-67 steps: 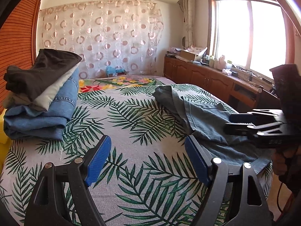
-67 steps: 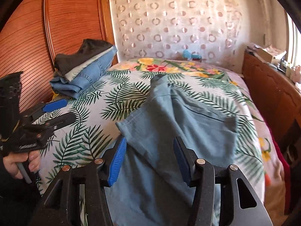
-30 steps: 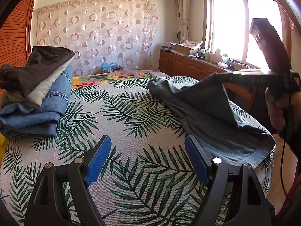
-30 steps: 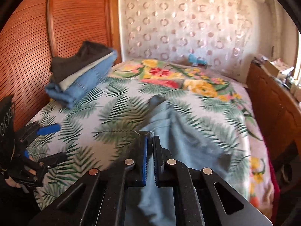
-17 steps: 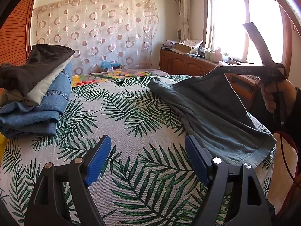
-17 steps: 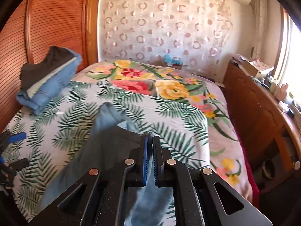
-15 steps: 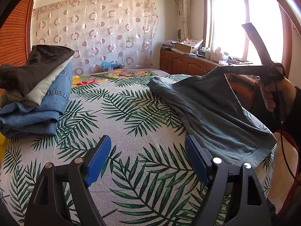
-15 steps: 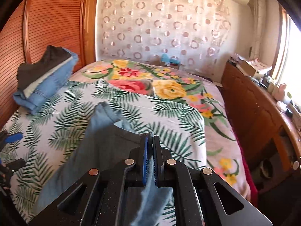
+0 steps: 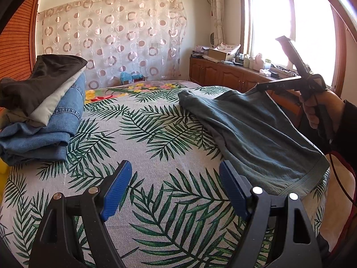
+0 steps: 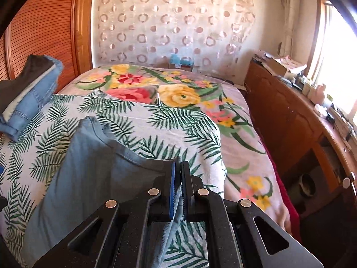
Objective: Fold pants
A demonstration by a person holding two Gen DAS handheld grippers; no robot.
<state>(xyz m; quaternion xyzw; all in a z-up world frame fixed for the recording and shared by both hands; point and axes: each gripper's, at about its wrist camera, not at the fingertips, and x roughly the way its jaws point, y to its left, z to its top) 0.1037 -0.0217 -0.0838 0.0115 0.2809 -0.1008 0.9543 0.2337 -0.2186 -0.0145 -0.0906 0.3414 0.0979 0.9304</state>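
Nearest to me, my left gripper [image 9: 175, 187] hangs over the palm-leaf printed bedspread [image 9: 142, 156] with its blue-padded jaws spread wide and nothing between them. Just beyond it to the right, the grey-blue cotton pants [image 9: 256, 134] lie along the right side of the bed, the hemmed near end draped at the bed's near right corner. My right gripper [image 10: 178, 172] has its jaws pressed together on an edge of that cloth and holds it lifted off the bed, so the fabric slopes down from the pinch to the far end resting on the leaf print. I judge this to be the opening step, picking the pants up to spread them before the first fold. Next I'd want the empty left gripper to take a second point on the near hem, so the two can pull the cloth flat. Farther left sits a stack of folded jeans and dark clothes [image 9: 40, 111].
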